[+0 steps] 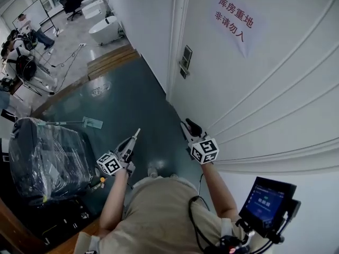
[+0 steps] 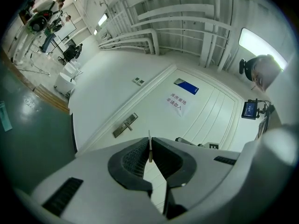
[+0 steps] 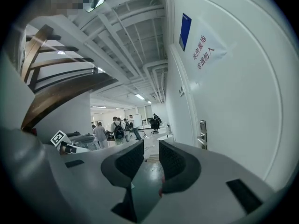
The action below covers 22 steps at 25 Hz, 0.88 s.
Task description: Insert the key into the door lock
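The thin silvery metal key (image 2: 150,148) is standing edge-on between the ribbed black pads of the left gripper (image 1: 132,142), with its blade sticking out past the tips. That claw is pressing together on the key and pinching it. In the left gripper view the key is pointing toward the white panelled door (image 2: 205,113), with the rectangular metal door lock plate and handle (image 2: 125,125) up and to the left of the blade and well apart from it. In the head view the lock (image 1: 185,61) is sitting at the door's edge, far from both grippers. The right gripper (image 3: 151,148) is holding its claw spread, with nothing between the pads, and is hovering near the door's lower panels. A white paper sign with red characters (image 1: 235,19) is hanging on the door above the lock. The dark green floor (image 1: 132,97) is lying below.
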{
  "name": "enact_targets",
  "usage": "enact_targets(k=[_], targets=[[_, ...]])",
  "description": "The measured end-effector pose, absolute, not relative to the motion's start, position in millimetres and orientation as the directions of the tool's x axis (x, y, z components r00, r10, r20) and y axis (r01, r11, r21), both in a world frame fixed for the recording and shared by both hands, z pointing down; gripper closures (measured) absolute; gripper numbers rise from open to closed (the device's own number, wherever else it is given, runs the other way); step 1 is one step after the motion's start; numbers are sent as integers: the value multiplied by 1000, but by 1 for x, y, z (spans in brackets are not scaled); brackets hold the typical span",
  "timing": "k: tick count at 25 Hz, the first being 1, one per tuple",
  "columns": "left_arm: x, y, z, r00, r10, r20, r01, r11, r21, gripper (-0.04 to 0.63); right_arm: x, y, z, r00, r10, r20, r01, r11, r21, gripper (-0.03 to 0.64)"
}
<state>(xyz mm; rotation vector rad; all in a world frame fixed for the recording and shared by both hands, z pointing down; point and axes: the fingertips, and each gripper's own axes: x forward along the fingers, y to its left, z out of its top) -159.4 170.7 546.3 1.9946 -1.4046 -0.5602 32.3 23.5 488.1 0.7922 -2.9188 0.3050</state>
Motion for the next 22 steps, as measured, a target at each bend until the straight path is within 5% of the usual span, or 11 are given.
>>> enact_targets(k=[10,22], targets=[[-195,141,530,446,-884,-140,-549,-394,737,560,-1,15,491,-826,-540,162,-557,825,-92,512],[-223,117,541,449,-881,-150,-478,-378,792,560,-10,-4,493,-797,-580,166,-600,793,-109,512]])
